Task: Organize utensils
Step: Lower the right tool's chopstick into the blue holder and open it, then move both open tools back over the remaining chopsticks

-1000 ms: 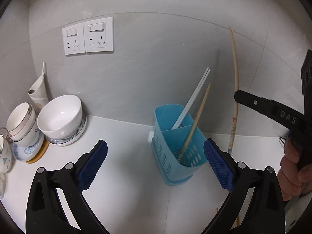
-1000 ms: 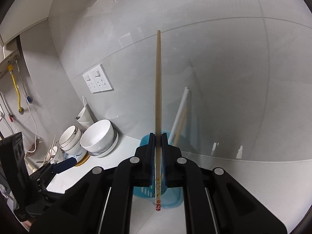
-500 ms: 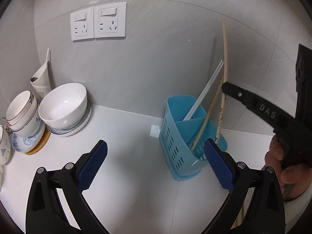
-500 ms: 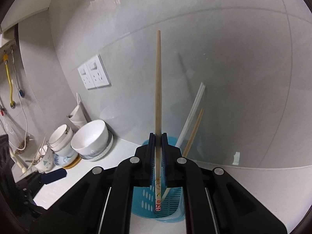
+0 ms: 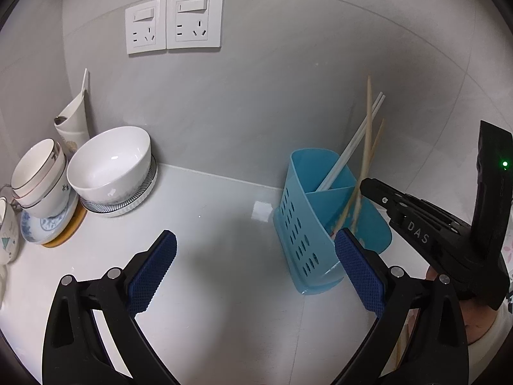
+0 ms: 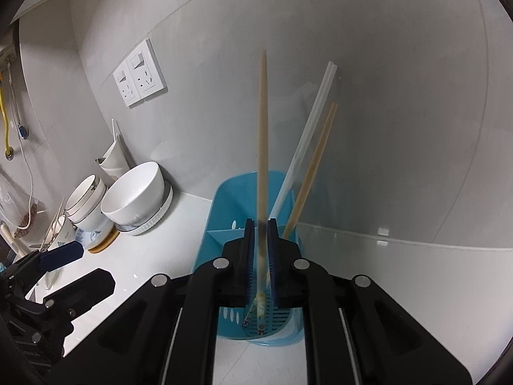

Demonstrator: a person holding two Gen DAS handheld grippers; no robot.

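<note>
The blue utensil holder (image 5: 315,224) stands on the white countertop (image 5: 208,272), close to the grey wall behind it, and serves as the landmark here. A divider splits it into two compartments. Two white chopsticks (image 6: 307,138) lean out of the far compartment toward the wall; a wooden chopstick (image 6: 312,170) leans in the near one.

The right gripper (image 6: 259,250) hovers over the holder's near rim, its jaws opening. A second wooden chopstick (image 6: 263,134) stands nearly upright between the pads, blurred, its lower end down inside the near compartment. Whether the pads still press it cannot be told.

The left gripper (image 5: 255,269) sits in front of the holder, its blue pads spread wide with nothing between them; the right-hand pad overlaps the holder's front edge in view.

To the holder's left lies an open stretch of counter, ending at a large white bowl (image 5: 110,163) and stacked small bowls (image 5: 40,176) by the wall. Wall sockets (image 5: 174,21) sit above.
</note>
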